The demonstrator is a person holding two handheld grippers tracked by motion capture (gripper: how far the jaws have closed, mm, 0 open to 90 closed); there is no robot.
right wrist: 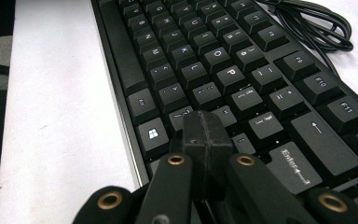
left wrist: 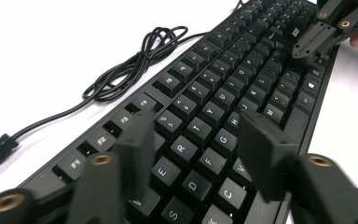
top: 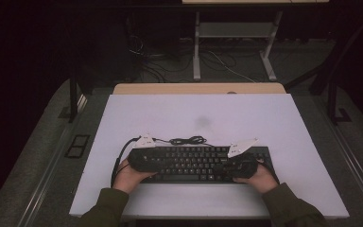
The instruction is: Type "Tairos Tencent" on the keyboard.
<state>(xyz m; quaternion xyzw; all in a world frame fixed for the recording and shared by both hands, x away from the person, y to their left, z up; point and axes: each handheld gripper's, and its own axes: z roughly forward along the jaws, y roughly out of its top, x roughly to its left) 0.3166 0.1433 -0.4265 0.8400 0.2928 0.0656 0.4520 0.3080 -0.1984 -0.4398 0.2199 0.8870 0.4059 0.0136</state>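
Observation:
A black keyboard (top: 194,161) lies near the front of the white tabletop (top: 198,113), with its coiled black cable (top: 186,140) behind it. My left gripper (top: 142,158) hovers over the keyboard's left end. In the left gripper view the keyboard (left wrist: 242,70) runs away from me and the left gripper (left wrist: 198,128) stands open just above the letter keys, with nothing gripped. My right gripper (top: 241,163) is at the keyboard's right end. In the right gripper view the right gripper (right wrist: 205,122) is shut, its tips low over the keys (right wrist: 214,56) near the Windows key.
The cable (left wrist: 135,65) is bundled on the white top beside the function row, and in the right gripper view the cable (right wrist: 317,28) lies at top right. A wooden strip (top: 198,88) borders the table's far edge. Beyond it a white desk frame (top: 197,47) stands on the dark floor.

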